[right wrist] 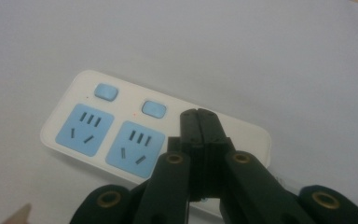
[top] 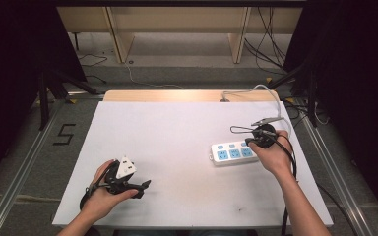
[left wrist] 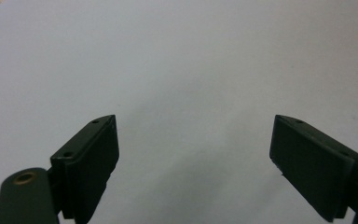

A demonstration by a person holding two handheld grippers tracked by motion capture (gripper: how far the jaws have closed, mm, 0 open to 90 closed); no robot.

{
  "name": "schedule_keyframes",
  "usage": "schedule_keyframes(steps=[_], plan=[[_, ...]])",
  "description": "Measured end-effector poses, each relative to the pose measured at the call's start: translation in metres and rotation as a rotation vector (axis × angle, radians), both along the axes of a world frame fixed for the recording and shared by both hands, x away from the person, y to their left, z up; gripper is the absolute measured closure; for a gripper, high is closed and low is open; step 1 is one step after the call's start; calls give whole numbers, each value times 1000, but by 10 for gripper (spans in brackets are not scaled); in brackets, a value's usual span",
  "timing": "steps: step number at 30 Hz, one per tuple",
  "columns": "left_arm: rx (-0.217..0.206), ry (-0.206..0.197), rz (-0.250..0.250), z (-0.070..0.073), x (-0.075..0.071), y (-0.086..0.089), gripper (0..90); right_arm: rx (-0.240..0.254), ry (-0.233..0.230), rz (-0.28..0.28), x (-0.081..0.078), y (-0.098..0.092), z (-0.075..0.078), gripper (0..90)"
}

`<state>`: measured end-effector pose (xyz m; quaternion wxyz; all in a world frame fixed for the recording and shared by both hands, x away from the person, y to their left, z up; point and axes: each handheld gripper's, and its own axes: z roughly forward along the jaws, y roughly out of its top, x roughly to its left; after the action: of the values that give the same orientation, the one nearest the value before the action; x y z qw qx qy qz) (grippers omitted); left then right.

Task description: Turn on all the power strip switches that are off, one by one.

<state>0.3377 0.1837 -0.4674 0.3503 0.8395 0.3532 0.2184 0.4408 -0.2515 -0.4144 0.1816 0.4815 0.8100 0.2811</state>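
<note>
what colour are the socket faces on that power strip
Light blue, set in the white body of the power strip. The switch buttons match. Clearest in the right gripper view.

White table [top: 177,147], blue-socketed power strip [top: 231,153] on it.

A black numeral "5" [top: 64,134] is marked on the grey floor [top: 34,147] left of the table. Nothing legible shows on the power strip [right wrist: 81,91].
</note>
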Motion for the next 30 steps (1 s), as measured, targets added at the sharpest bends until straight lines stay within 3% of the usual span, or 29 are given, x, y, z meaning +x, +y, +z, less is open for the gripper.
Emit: schedule_keyframes(steps=[30], plan=[[8,-7,-3,0,0,0,155,-70,107,-25,35,9,-14,900]])
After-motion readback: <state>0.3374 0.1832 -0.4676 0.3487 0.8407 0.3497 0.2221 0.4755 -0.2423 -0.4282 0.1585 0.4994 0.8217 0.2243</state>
